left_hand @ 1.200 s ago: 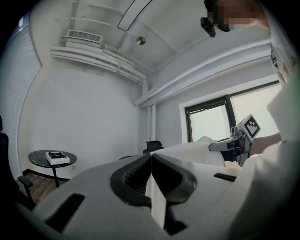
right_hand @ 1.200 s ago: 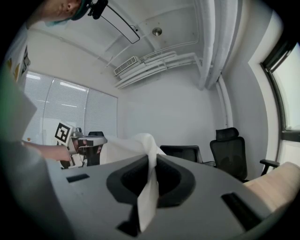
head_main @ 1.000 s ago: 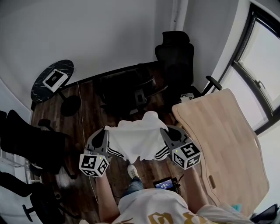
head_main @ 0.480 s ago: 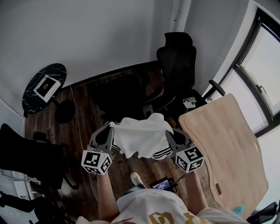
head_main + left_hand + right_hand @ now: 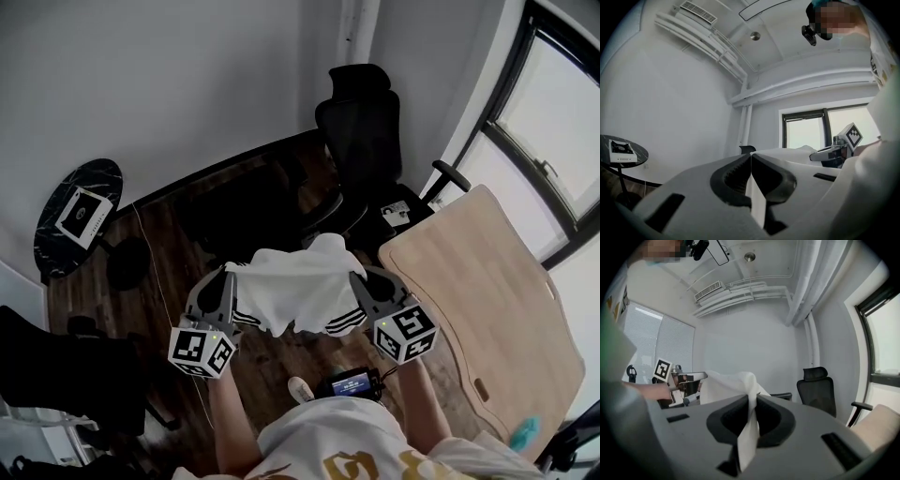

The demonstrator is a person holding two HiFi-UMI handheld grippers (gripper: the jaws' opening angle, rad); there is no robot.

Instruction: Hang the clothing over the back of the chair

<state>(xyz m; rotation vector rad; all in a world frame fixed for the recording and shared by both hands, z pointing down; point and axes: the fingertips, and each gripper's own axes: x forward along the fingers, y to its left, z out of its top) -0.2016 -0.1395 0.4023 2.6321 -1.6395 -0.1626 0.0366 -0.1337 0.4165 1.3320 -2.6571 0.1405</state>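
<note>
Clothing: one white garment (image 5: pixel 295 295) with black stripes along its lower edge at both ends. It is held spread in the air above the floor. One upper corner is clamped in the left gripper (image 5: pixel 228 279) and the other in the right gripper (image 5: pixel 362 278). The middle sags in loose folds.

Chair: a black high-backed office chair (image 5: pixel 361 141) with headrest and armrests, standing upright near the wall. The garment is not yet touching the chair.

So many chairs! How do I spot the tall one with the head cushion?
Find the window on the right. Just left of it, beyond the wooden table, stands a black chair. It is taller than its neighbour and has a headrest on top.
</note>
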